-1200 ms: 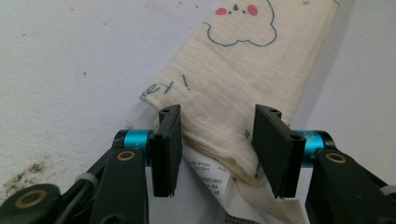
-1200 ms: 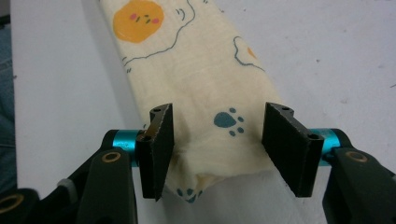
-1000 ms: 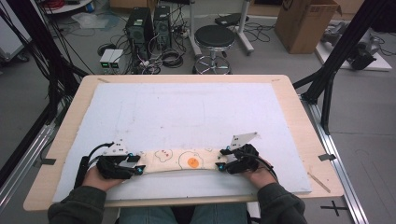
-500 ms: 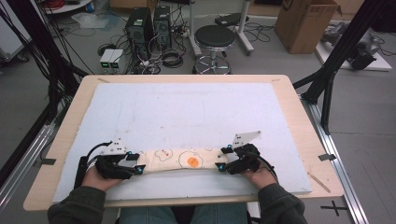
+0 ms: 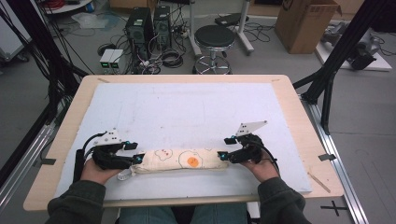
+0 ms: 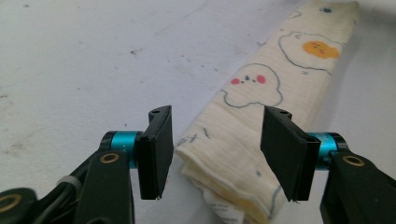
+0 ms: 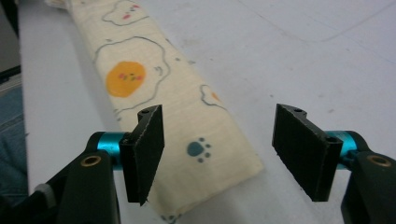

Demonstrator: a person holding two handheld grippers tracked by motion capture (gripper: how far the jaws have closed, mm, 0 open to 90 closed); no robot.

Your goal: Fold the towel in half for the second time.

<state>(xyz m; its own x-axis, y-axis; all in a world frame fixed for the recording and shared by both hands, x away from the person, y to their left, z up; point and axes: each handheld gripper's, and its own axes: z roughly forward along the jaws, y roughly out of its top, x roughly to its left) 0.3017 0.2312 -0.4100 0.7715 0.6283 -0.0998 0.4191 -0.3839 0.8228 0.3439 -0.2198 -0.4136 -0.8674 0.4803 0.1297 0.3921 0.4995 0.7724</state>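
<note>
Cloth roll (image 5: pixel 180 161) lies along the near table edge between left gripper (image 6: pixel 215 154) and right gripper (image 7: pixel 217 154); both jaws have just been opening, pads clear. Ends should be regripped squarely.

A fixed overhead camera looks forward and down across the worktop (image 5: pixel 196 107). Two gripper-mounted cameras sit low and close, peering along their jaws from opposite ends of the same folded cloth (image 5: pixel 180 160).
</note>
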